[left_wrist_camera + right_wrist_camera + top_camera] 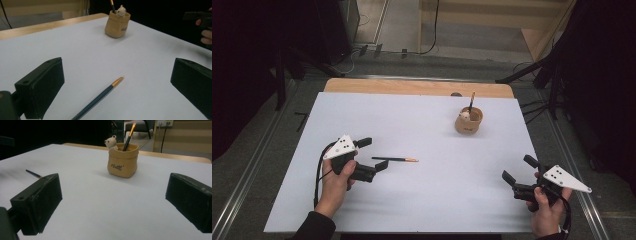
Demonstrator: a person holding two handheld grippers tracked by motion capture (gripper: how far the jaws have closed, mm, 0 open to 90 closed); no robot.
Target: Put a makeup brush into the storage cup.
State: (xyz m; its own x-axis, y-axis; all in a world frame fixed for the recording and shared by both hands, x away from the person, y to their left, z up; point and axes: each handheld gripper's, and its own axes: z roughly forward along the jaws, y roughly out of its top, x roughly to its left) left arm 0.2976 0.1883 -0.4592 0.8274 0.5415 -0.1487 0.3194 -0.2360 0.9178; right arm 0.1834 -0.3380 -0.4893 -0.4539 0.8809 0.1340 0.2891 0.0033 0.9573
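Now the white table (422, 200) is seen spread across the high view, with a strip of bare wood (417, 87) left showing along its far edge. At the near left, the left gripper (373, 153) is held low over the white surface by a hand (334, 182), its jaws spread wide with nothing caught between them. At the near right corner, the right gripper (518, 169) is held by the other hand (546, 212), jaws likewise parted and empty, well apart from everything else.

Over on the far right of the table, a tan pen holder (469, 120) shaped like a little sack is stood upright; a small bear figure (110, 142) is perched at its rim, and one pencil (129, 136) is seen leaning inside it. From the right gripper view the holder is framed squarely between the two black jaws, though some way beyond them.

And the smallest item: a dark pencil (395, 159) with an orange tip is laid flat on the white surface, just beside the left gripper's jaws. In the left gripper view it is seen lying between the open jaws, touched by neither, its tip pointed toward the holder.
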